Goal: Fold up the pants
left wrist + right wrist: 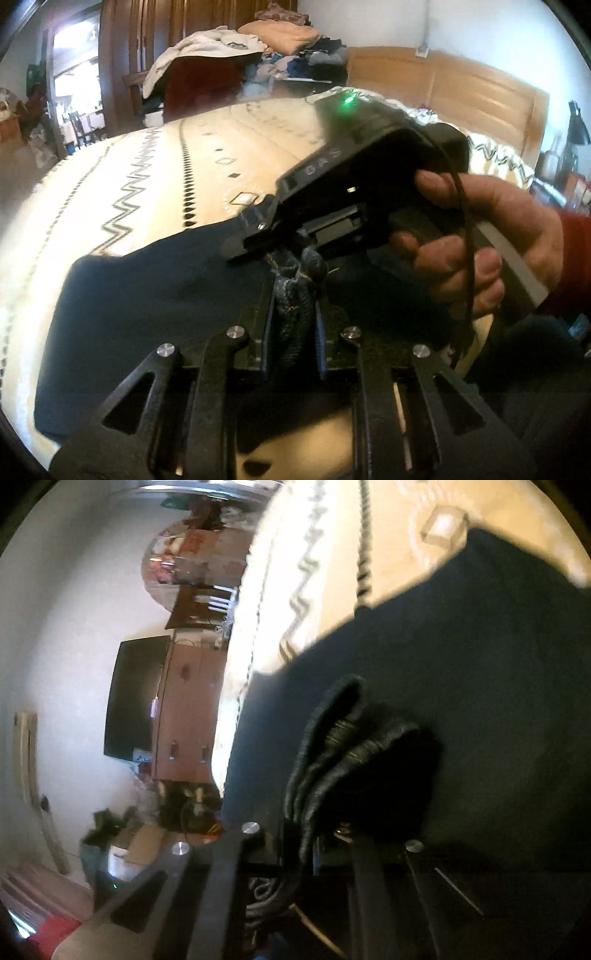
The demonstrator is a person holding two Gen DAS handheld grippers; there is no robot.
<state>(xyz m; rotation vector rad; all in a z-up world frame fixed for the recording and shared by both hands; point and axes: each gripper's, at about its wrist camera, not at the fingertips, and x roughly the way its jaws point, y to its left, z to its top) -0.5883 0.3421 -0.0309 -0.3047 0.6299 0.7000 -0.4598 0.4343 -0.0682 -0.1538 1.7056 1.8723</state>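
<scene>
Dark blue pants (pixel 147 295) lie spread on a cream bedspread (pixel 147 166) with zigzag patterns. My left gripper (pixel 293 299) is shut on a bunched denim hem that stands up between its fingers. Just beyond it, a hand (pixel 480 229) holds my right gripper (pixel 251 240), whose jaws meet the top of the same bunch. In the right wrist view, rolled sideways, my right gripper (pixel 321 834) is shut on several stacked hem layers of the pants (pixel 480 664), which cover the bedspread (pixel 332 554) behind them.
A wooden headboard (pixel 461 85) stands at the right. A pile of clothes (pixel 258 48) rises beyond the bed's far side. A nightstand with a lamp and bottles (pixel 565 155) is at far right. A dark TV (pixel 136 698) sits on a dresser (pixel 188 709).
</scene>
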